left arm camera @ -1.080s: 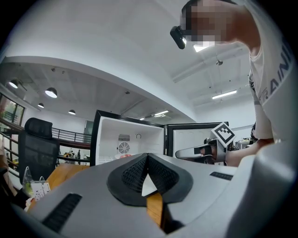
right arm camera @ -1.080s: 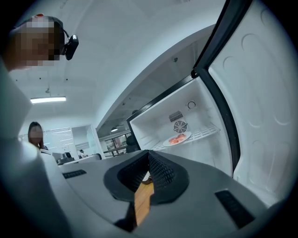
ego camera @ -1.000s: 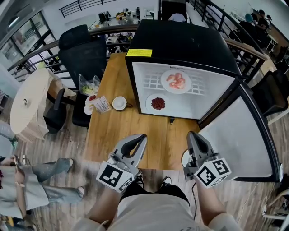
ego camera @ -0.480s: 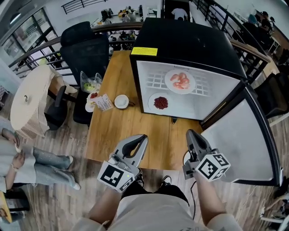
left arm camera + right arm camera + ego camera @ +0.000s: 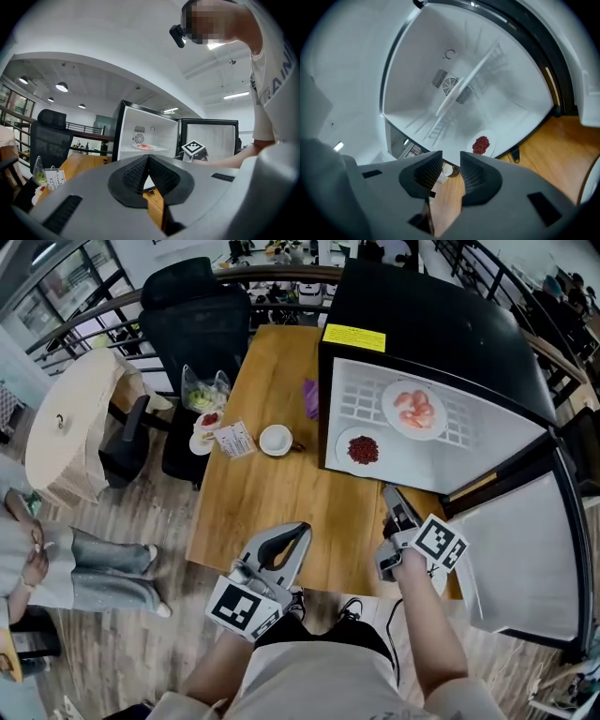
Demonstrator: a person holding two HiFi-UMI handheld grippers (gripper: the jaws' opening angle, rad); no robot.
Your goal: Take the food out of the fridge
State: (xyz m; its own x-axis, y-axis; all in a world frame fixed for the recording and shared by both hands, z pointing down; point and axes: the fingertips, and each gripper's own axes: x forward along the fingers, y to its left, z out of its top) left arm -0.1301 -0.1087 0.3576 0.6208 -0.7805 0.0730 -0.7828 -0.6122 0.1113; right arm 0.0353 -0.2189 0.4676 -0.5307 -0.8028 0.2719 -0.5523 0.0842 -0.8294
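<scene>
A black mini fridge point(image 5: 441, 329) stands open on the wooden table point(image 5: 267, 502). On its wire shelf lies a white plate of pink food point(image 5: 413, 409), also seen in the left gripper view point(image 5: 145, 146). A plate of red food point(image 5: 362, 450) point(image 5: 481, 144) rests on the fridge floor below. My right gripper point(image 5: 392, 505) point(image 5: 451, 158) is held just before the fridge's lower edge, open by a narrow gap with nothing in it. My left gripper point(image 5: 286, 542) point(image 5: 148, 158) hovers over the table's near edge, shut and holding nothing.
The fridge door point(image 5: 525, 559) swings open at the right. On the table's left part lie a small white bowl point(image 5: 276, 439), a printed card point(image 5: 234, 440), a small dish point(image 5: 208, 420), a bag point(image 5: 204, 390) and a purple item point(image 5: 310, 397). A black chair point(image 5: 192, 324) stands behind.
My right gripper has moved forward, from the table's near edge up to the fridge opening. The left gripper has stayed in place. The head view has shifted slightly.
</scene>
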